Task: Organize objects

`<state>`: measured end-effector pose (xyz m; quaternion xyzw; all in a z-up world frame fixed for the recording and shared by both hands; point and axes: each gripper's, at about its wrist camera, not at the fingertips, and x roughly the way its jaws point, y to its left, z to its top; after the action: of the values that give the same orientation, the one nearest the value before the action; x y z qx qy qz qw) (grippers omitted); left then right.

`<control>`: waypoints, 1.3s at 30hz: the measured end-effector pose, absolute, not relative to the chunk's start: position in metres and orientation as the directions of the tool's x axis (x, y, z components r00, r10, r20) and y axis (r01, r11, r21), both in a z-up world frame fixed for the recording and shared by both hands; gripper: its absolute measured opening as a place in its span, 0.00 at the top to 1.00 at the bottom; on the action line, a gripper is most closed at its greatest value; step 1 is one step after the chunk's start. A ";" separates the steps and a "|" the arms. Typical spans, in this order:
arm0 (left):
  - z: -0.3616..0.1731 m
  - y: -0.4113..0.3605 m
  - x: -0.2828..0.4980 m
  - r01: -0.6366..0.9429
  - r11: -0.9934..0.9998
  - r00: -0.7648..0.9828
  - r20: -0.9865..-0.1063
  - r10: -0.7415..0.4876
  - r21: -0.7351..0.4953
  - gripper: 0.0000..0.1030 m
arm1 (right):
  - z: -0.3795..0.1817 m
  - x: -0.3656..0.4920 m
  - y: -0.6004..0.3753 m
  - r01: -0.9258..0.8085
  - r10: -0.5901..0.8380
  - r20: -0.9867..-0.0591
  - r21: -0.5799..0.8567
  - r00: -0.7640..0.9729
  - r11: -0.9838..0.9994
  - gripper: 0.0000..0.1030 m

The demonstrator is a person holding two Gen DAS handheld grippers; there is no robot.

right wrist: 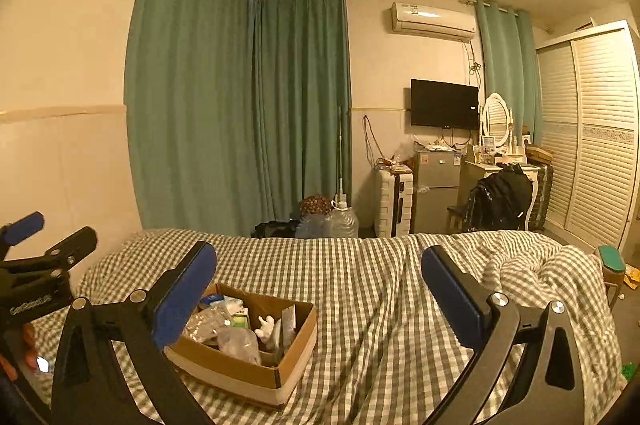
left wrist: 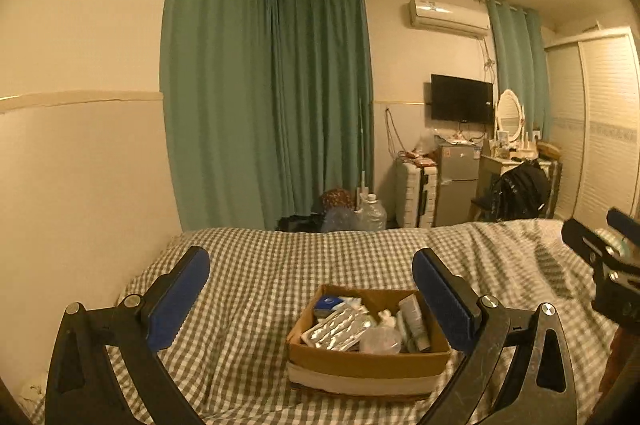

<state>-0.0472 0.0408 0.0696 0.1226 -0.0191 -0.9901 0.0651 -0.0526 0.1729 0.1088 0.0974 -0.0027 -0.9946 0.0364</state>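
Black frames, blue-padded fingers point(left wrist: 180, 299), silver screws; white lettering, apparently unreadable.

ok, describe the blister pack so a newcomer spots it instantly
Find the checked bed, then the open cardboard box on it. The blister pack lies flat in the box's left half: silver foil with rows of bumps, unlike the white tube beside it.

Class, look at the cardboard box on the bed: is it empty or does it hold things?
It holds things: the cardboard box shows blister packs and a tube inside.
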 end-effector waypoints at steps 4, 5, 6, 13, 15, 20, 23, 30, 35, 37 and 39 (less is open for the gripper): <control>0.037 0.048 -0.045 0.120 -0.990 -0.963 -0.234 -0.133 0.070 0.00 | 0.081 -0.062 0.170 0.078 -0.078 -0.217 0.012 -0.973 -0.997 0.00; 0.029 0.049 -0.047 0.123 -0.990 -0.960 -0.244 -0.136 0.069 0.00 | 0.074 -0.065 0.168 0.085 -0.085 -0.231 0.008 -0.969 -0.996 0.00; 0.022 0.050 -0.049 0.119 -0.991 -0.957 -0.258 -0.132 0.066 0.00 | 0.069 -0.067 0.165 0.087 -0.084 -0.245 -0.002 -0.966 -0.996 0.00; 0.006 0.053 -0.052 0.119 -0.988 -0.945 -0.292 -0.143 0.098 0.00 | 0.048 -0.076 0.152 0.112 -0.103 -0.300 -0.014 -0.948 -0.994 0.00; 0.006 0.049 -0.050 0.126 -0.988 -0.944 -0.294 -0.148 0.091 0.00 | 0.045 -0.077 0.151 0.109 -0.097 -0.302 -0.022 -0.948 -0.994 0.00; 0.004 0.045 -0.048 0.150 -0.984 -0.941 -0.292 -0.172 0.098 0.00 | 0.040 -0.077 0.153 0.109 -0.097 -0.308 -0.020 -0.946 -0.994 0.00; 0.002 0.043 -0.050 0.153 -0.983 -0.938 -0.298 -0.176 0.098 0.00 | 0.040 -0.079 0.154 0.104 -0.091 -0.312 -0.024 -0.946 -0.994 0.00; 0.000 0.041 -0.051 0.155 -0.983 -0.935 -0.306 -0.179 0.102 0.00 | 0.037 -0.079 0.156 0.101 -0.088 -0.321 -0.022 -0.943 -0.995 0.00; -0.001 0.040 -0.052 0.156 -0.982 -0.933 -0.312 -0.181 0.106 0.00 | 0.037 -0.079 0.157 0.100 -0.088 -0.322 -0.021 -0.943 -0.995 0.00; -0.001 0.040 -0.052 0.157 -0.982 -0.932 -0.313 -0.183 0.106 0.00 | 0.037 -0.080 0.158 0.100 -0.088 -0.323 -0.020 -0.942 -0.995 0.00; -0.002 0.040 -0.052 0.158 -0.982 -0.931 -0.314 -0.183 0.105 0.00 | 0.036 -0.081 0.156 0.100 -0.088 -0.326 -0.022 -0.941 -0.995 0.00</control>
<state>-0.0519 0.0400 -0.0016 0.1635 -0.0392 -0.9819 0.0868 -0.0807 0.1562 0.0365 0.1645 0.0192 -0.9850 0.0476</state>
